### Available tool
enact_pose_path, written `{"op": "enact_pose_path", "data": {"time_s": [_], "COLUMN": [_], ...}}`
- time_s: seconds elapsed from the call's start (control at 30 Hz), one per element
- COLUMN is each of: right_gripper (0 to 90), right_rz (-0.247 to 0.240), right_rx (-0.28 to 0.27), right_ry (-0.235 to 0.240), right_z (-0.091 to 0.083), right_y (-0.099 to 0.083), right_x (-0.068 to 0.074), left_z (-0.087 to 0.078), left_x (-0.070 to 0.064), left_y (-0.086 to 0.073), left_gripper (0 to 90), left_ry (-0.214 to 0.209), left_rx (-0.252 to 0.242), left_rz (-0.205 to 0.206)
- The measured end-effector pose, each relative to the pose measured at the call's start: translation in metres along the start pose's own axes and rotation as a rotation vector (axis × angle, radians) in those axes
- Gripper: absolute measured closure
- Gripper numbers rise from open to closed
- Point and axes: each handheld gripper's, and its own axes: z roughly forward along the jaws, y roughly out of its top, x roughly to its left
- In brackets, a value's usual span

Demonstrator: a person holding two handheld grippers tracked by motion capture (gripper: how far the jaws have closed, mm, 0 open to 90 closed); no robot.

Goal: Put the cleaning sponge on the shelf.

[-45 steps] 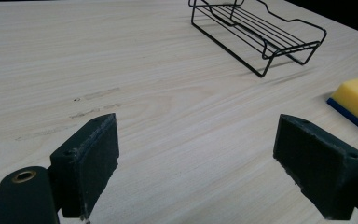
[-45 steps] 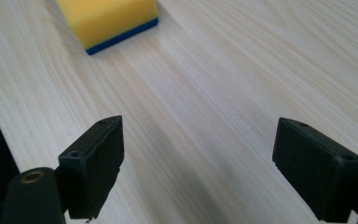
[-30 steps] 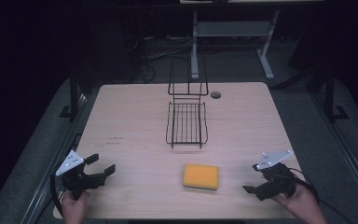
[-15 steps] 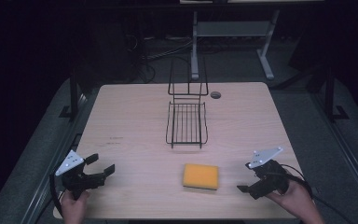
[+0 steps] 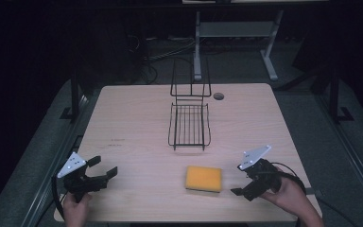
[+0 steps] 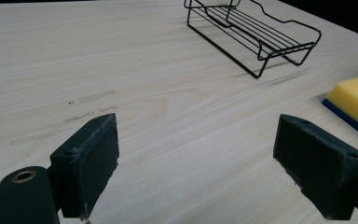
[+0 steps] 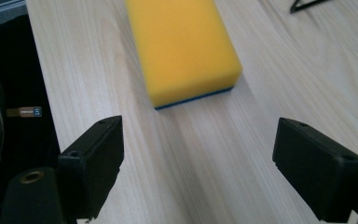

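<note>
- Near the front edge of the table (image 5: 137, 118), right of centre — one yellow sponge (image 5: 203, 178) with a blue underside, lying flat, untouched, nothing gripping it.
- Right gripper (image 5: 248, 182): your jaws stand wide apart and empty, low over the wood just beside the sponge's right end. From the right gripper view the sponge (image 7: 182, 46) lies straight ahead of the gap, not yet between the jaws.
- Left gripper (image 5: 99, 172): jaws spread and empty, at the front left corner, well apart from the sponge; in the left gripper view the sponge (image 6: 356, 100) shows off to one side.
- Wire rack (image 5: 189, 124): black, at mid-table beyond the sponge, with an upright back frame; nothing in it.
- Done so far, by my reading — only the approach; your right hand is lined up on the sponge.
- Left to do: close on the sponge, lift it and carry it. The rack looks the likely place for it, though that is a guess.
</note>
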Motion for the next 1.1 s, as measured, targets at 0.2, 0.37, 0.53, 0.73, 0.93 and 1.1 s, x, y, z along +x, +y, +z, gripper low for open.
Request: {"op": "enact_pose_path", "data": {"time_s": [0.2,0.37,0.53,0.73,0.93,1.1], "right_gripper": [16.0,16.0,16.0,16.0,15.9,15.8], "right_rz": [-0.042,-0.073,-0.097,-0.130,-0.148,-0.158], "right_rx": [0.009,0.019,0.026,0.044,0.059,0.075], "right_ry": [0.039,0.068,0.088,0.105,0.121,0.131], "right_z": [0.010,0.018,0.024,0.030,0.036,0.042], "right_y": [0.014,0.027,0.041,0.054,0.064,0.070], "right_x": [0.004,0.005,0.005,0.002,0.001,0.000], "left_z": [0.000,0.000,-0.001,-0.001,-0.001,-0.002], "left_x": [-0.001,-0.001,0.000,-0.001,-0.001,0.000], "left_y": [0.001,0.001,0.001,0.001,0.002,0.002], "left_gripper": [13.4,13.4,13.4,13.4,13.4,13.4], "left_ry": [-0.004,-0.004,-0.004,-0.006,-0.006,-0.005], "left_rx": [-0.001,0.000,-0.002,-0.003,-0.003,-0.005], "left_rz": [0.005,0.006,0.007,0.012,0.013,0.012]}}
